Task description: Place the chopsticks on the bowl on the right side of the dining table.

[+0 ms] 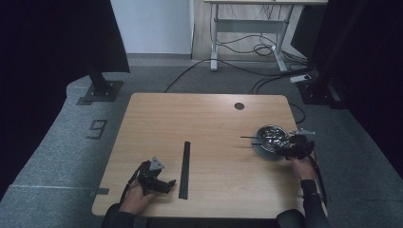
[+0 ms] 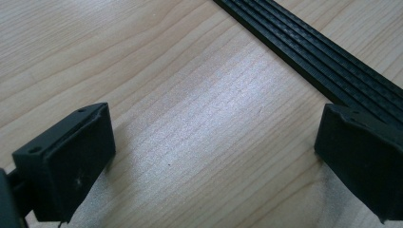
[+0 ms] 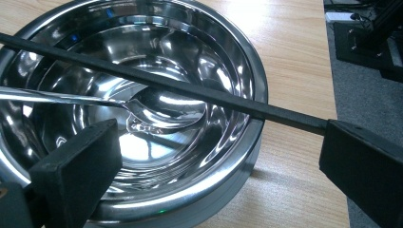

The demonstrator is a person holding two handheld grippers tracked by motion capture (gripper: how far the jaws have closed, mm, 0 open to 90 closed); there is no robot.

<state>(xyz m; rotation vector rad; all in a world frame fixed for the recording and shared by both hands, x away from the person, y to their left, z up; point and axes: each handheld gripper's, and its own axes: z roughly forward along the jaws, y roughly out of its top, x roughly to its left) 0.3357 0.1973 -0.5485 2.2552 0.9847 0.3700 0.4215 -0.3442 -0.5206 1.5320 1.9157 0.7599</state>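
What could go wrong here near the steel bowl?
The shiny steel bowl sits near the wooden table's right edge; a nudge from the open right gripper might push it off. The thin black rod lying across the bowl's rim and the metal spoon inside could be knocked loose.

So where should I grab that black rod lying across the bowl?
Take the black rod on the span that bridges the steel bowl, coming from above: there it sits clear of the table, so the right gripper, jaws apart, can close across its thin width.

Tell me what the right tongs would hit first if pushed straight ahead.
Probably the steel bowl: the right tongs, open, point into it, with a spoon inside and a thin black rod across the rim. Depth is unclear.
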